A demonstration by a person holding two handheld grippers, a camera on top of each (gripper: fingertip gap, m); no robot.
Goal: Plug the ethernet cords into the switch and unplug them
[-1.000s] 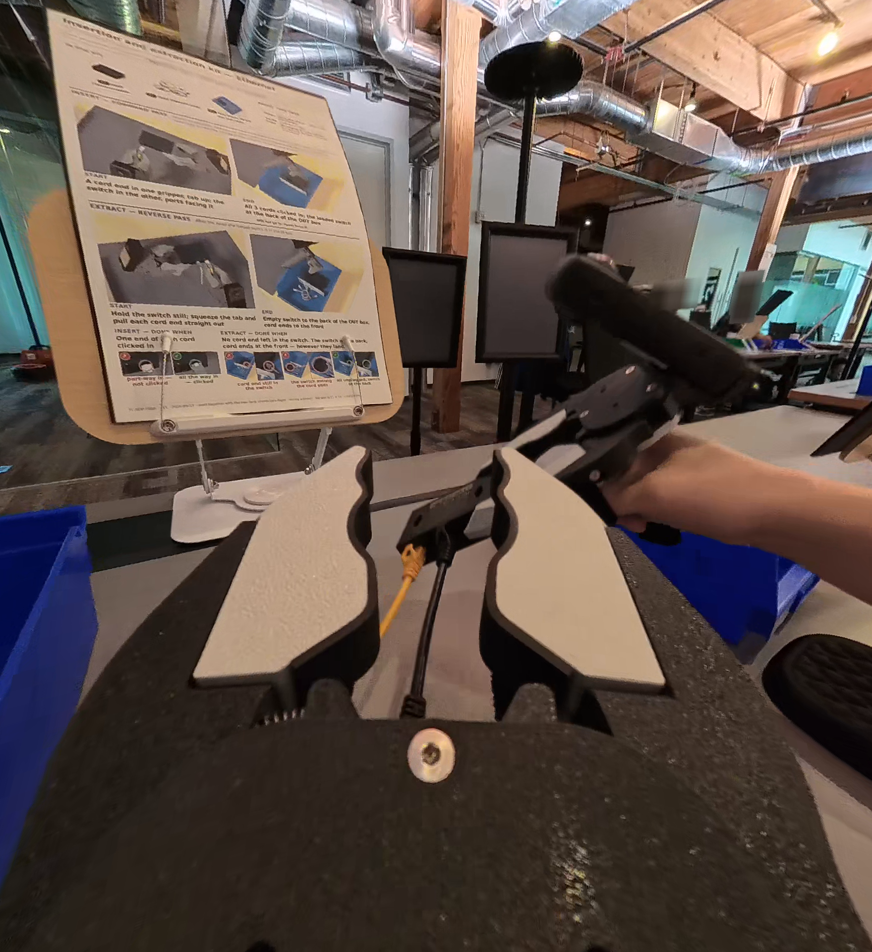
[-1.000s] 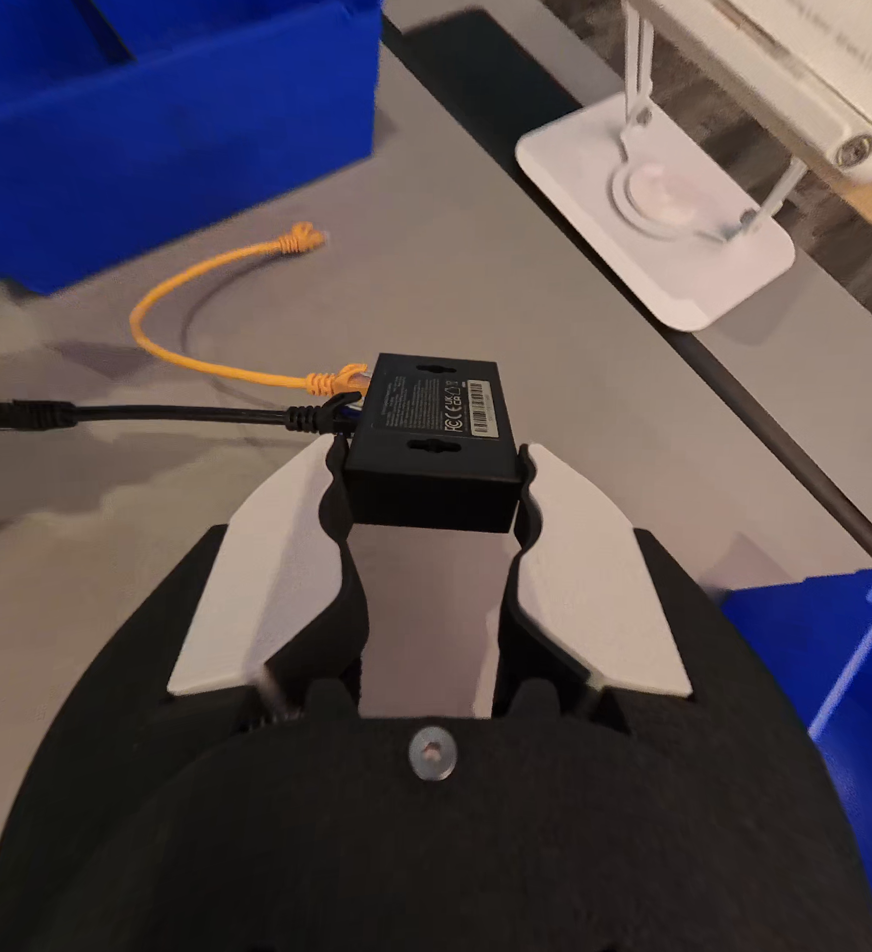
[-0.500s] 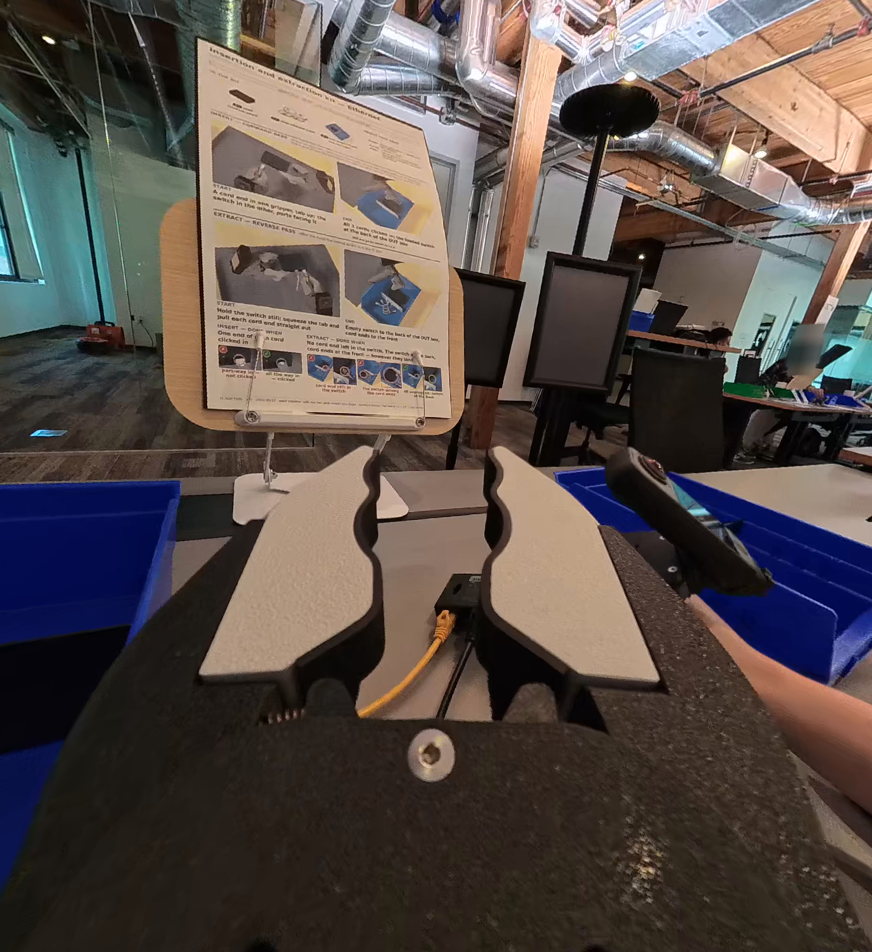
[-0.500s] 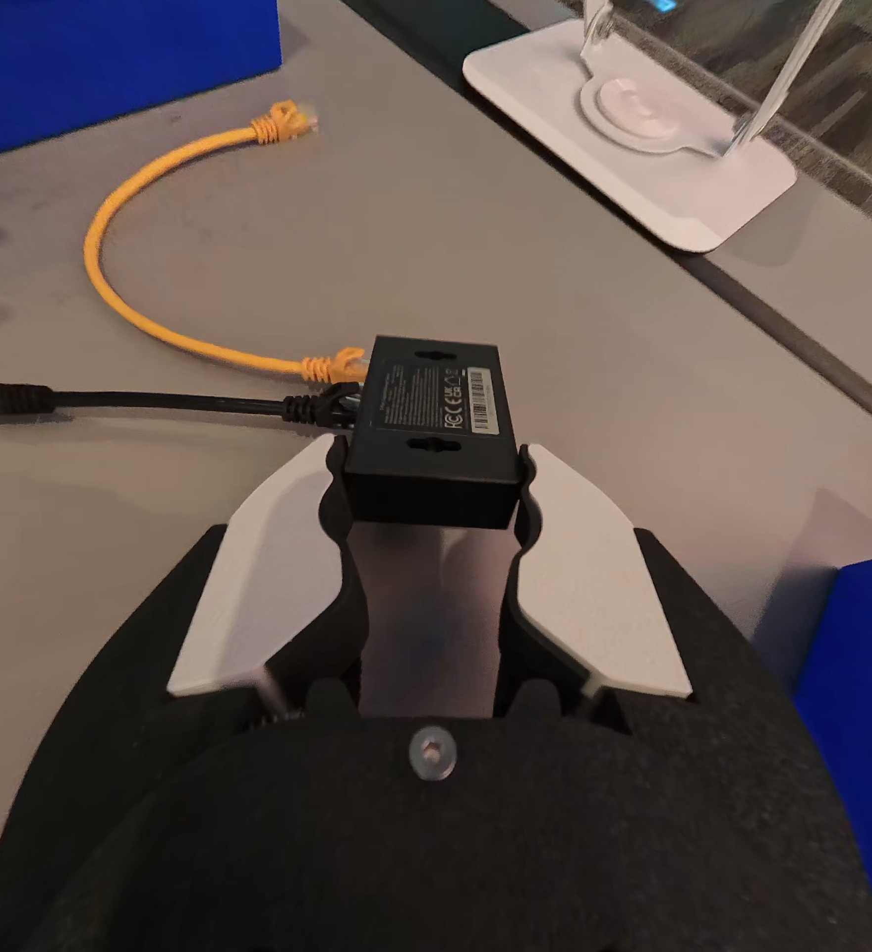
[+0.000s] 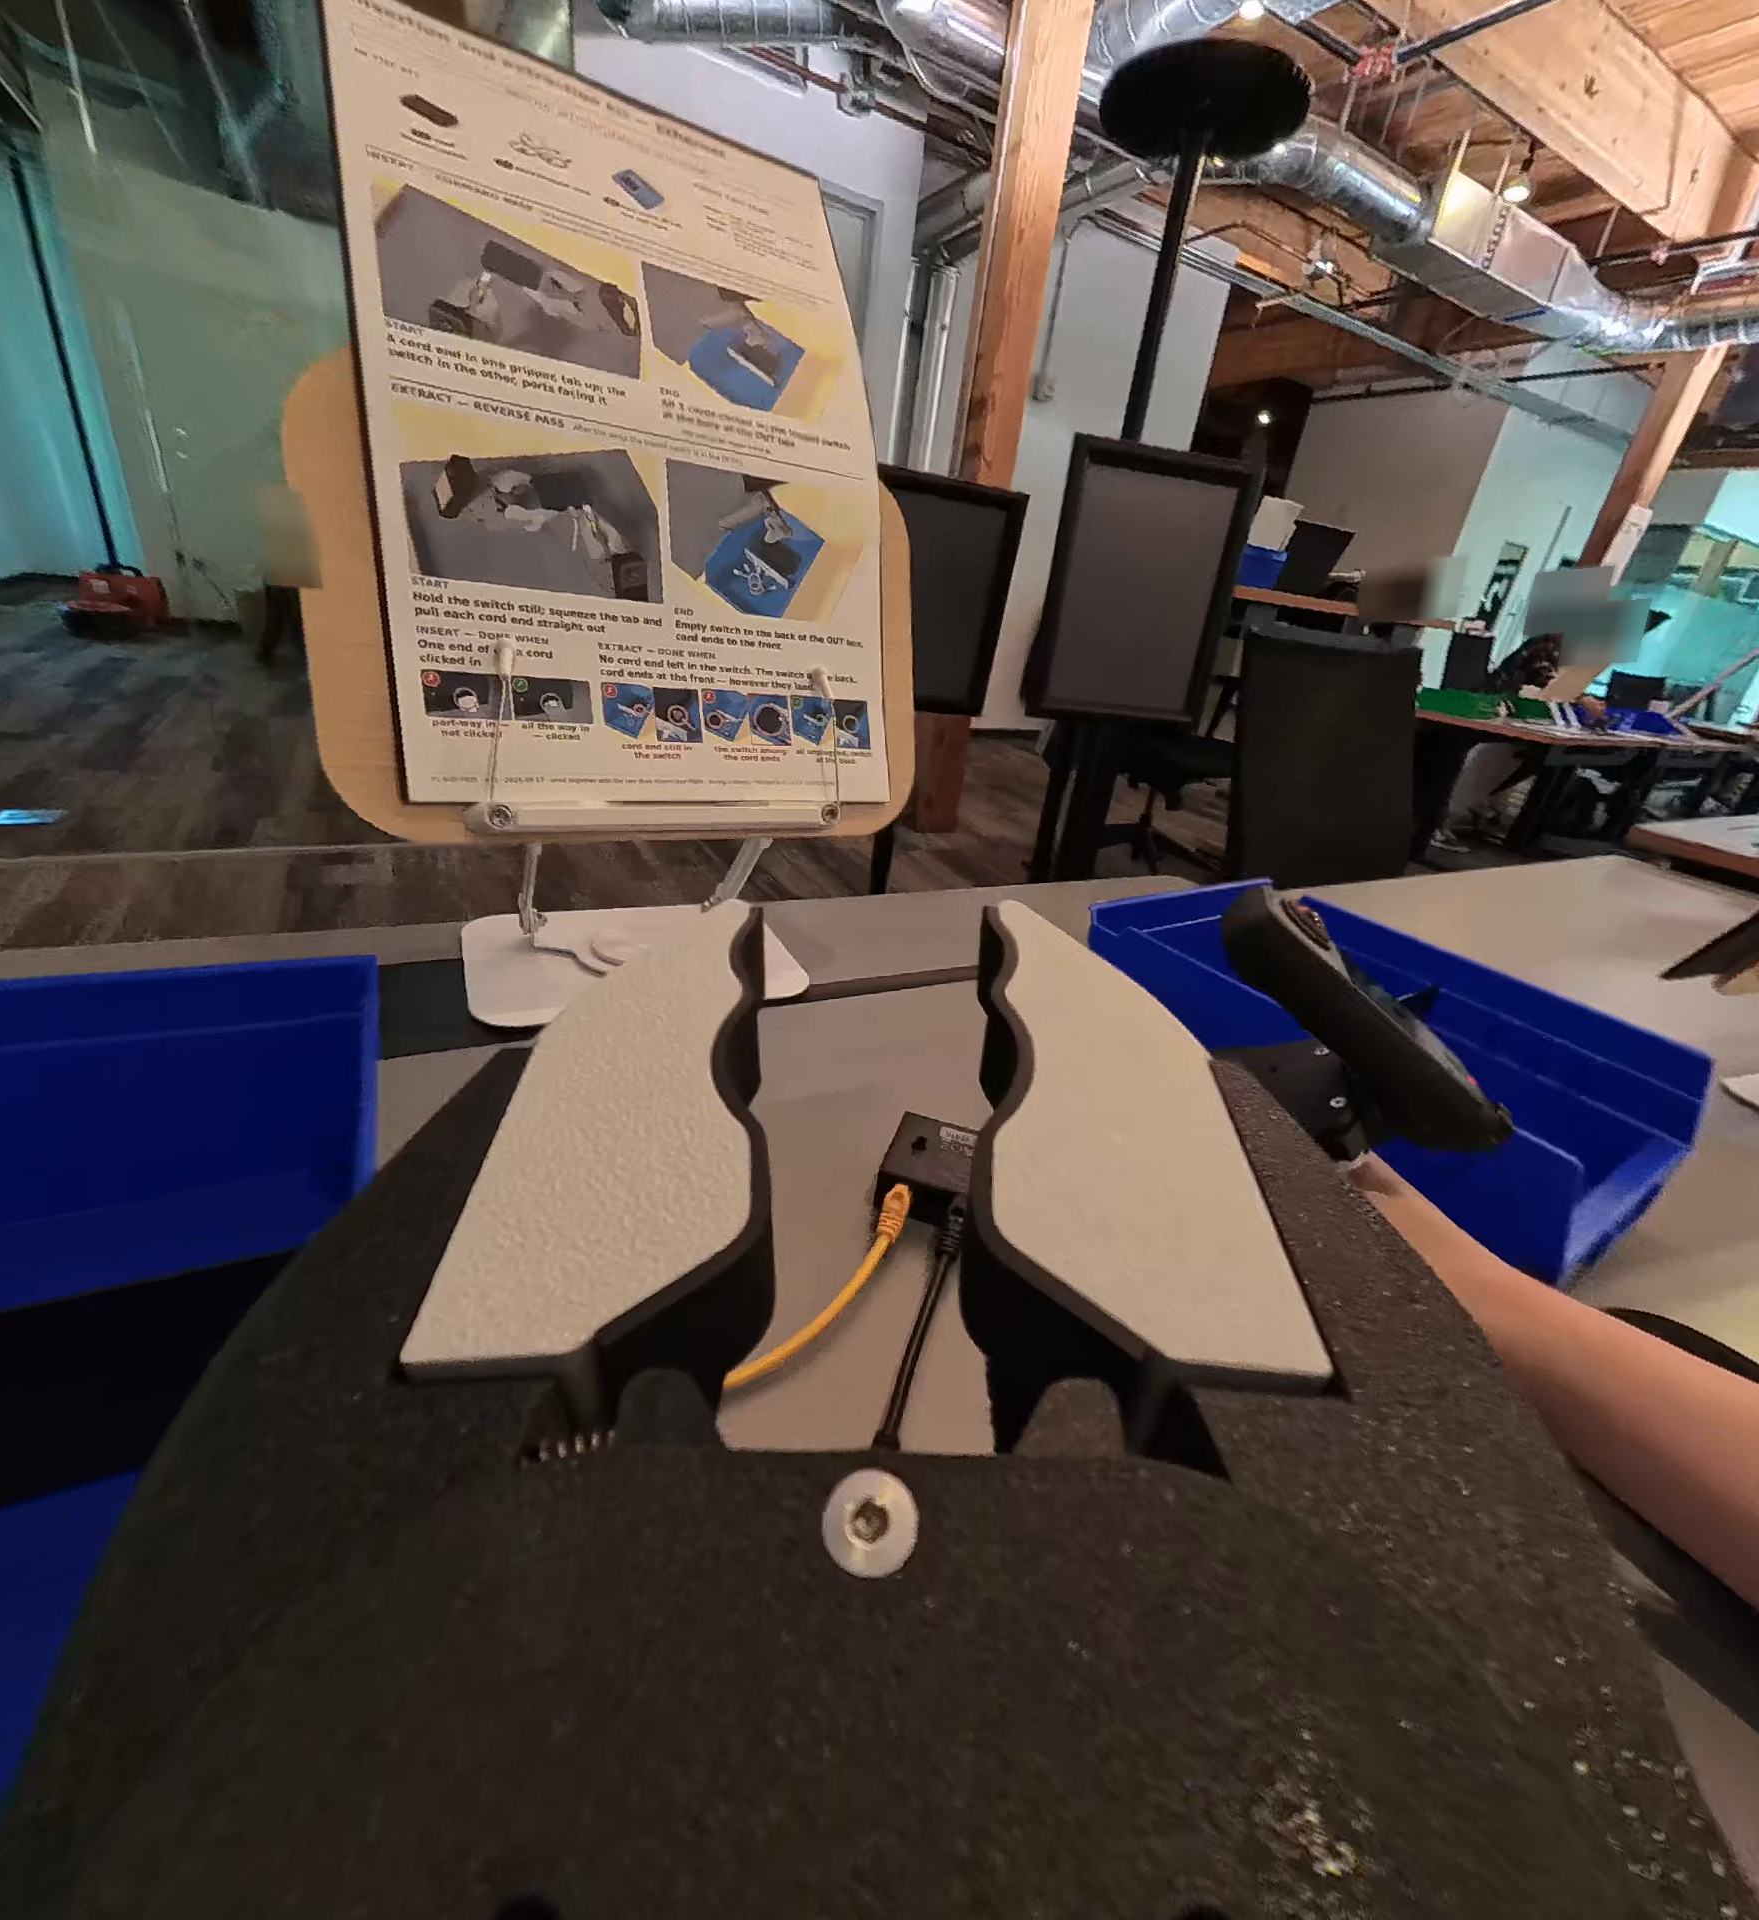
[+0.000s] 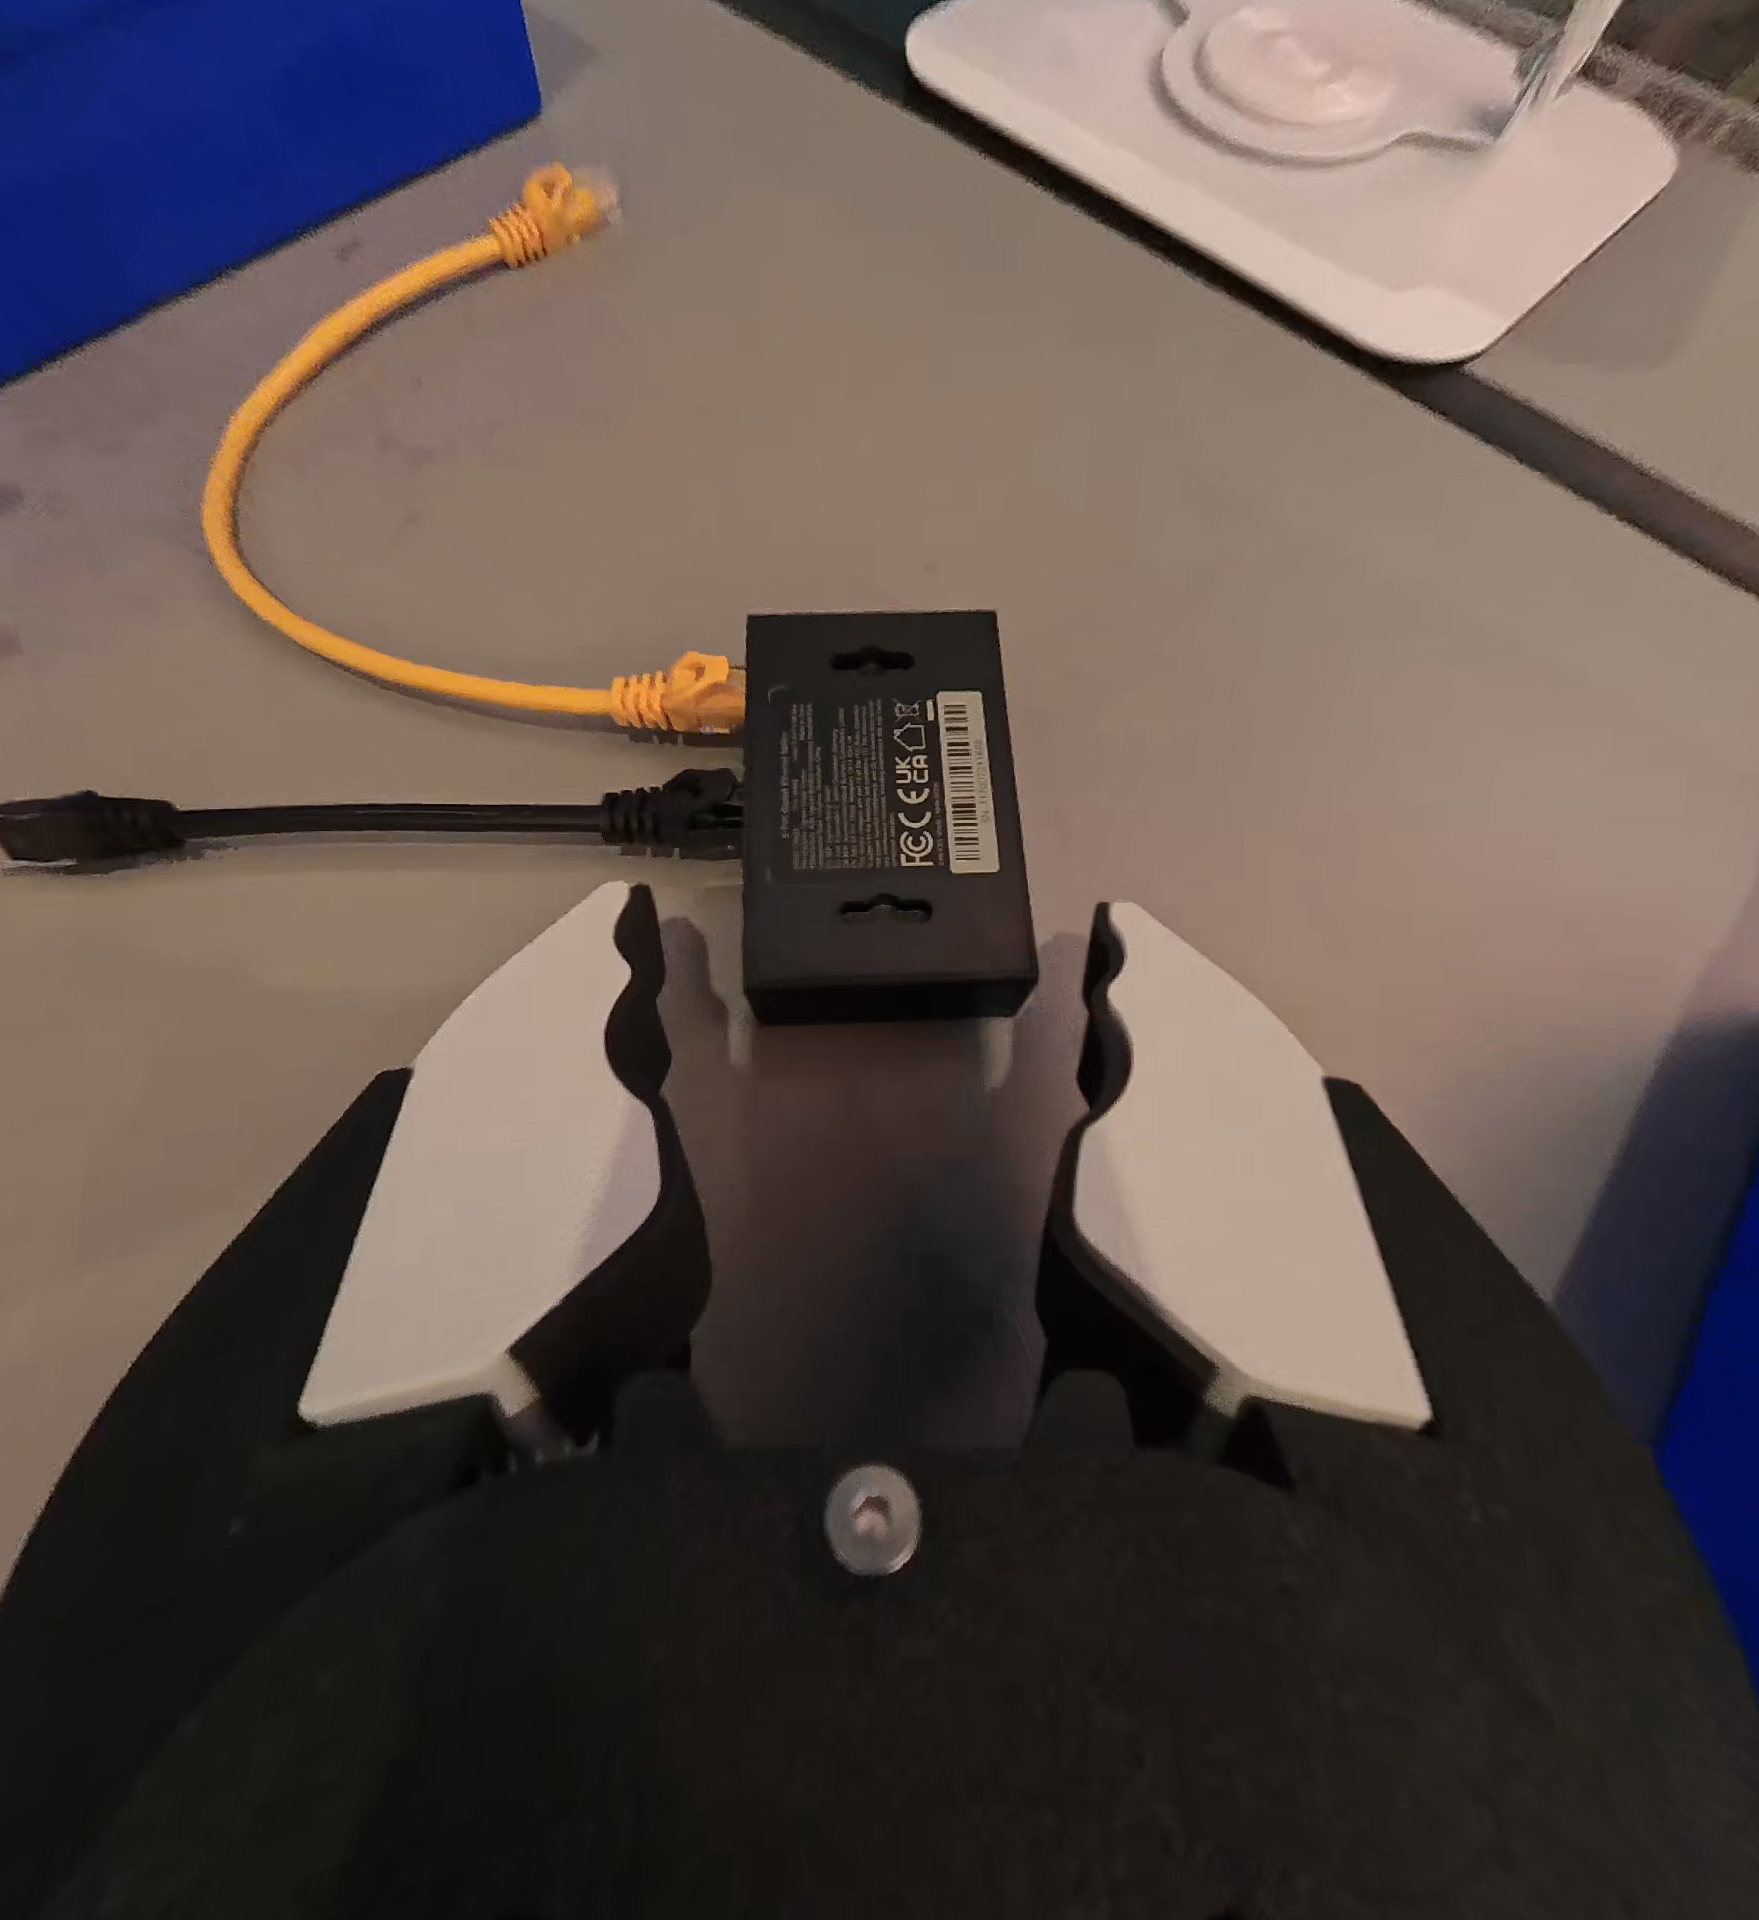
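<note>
Both jaws apart; switch [image 6: 885, 821] on table, yellow cord [image 6: 335, 582], black cord [image 6: 387, 821] plugged.

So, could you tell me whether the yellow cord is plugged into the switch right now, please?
Plugged in: one end of the yellow cord sits in the switch beside the black cord; its other end lies free on the table.

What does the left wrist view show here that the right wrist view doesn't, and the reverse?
Left wrist only: the open left gripper, the instruction sheet on its stand, the person's arm, the right gripper's body, and the room behind.

Right wrist only: the open right gripper, apart from the switch, the switch's labelled face, and both cords' free ends lying on the table.

Both: the switch with the yellow cord and black cord plugged in, the stand's white base, and a blue bin.
</note>
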